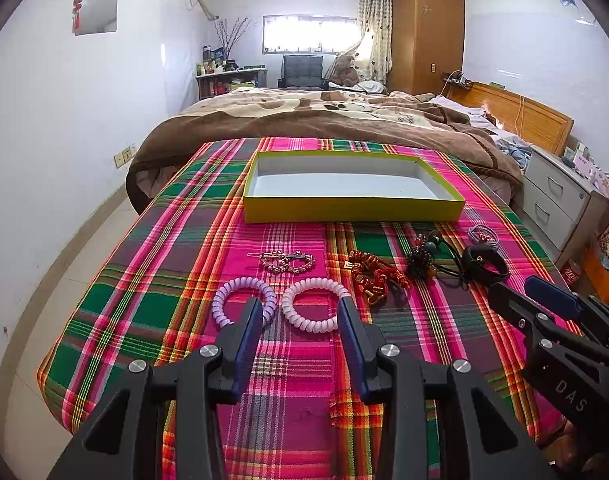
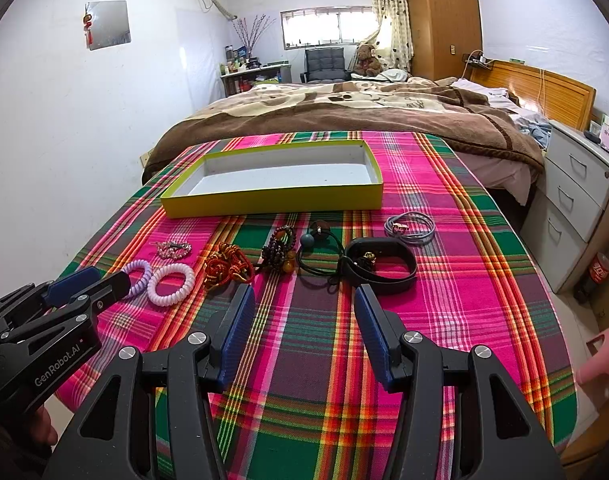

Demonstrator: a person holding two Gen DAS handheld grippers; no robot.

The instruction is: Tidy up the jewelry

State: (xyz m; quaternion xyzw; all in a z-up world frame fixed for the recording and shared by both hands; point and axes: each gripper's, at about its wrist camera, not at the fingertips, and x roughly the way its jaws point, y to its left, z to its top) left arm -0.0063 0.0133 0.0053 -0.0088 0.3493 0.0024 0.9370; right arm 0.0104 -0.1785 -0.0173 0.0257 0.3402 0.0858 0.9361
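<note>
Both the left gripper (image 1: 300, 312) and the right gripper (image 2: 302, 300) hover with jaws wide apart, gripping nothing. Just beyond them, hair ties (image 1: 314, 304), bracelets (image 2: 228, 266) and a black band (image 2: 384, 264) lie on the plaid cloth (image 1: 288, 360), near the empty yellow box (image 1: 352, 184). A bed (image 1: 324, 112) lies beyond.

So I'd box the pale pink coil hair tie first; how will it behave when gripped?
The pink coil hair tie is a spiral plastic loop, so it will probably squash and spring. It looks light and glossy, maybe slippery. Lying flat, it shouldn't roll.
</note>
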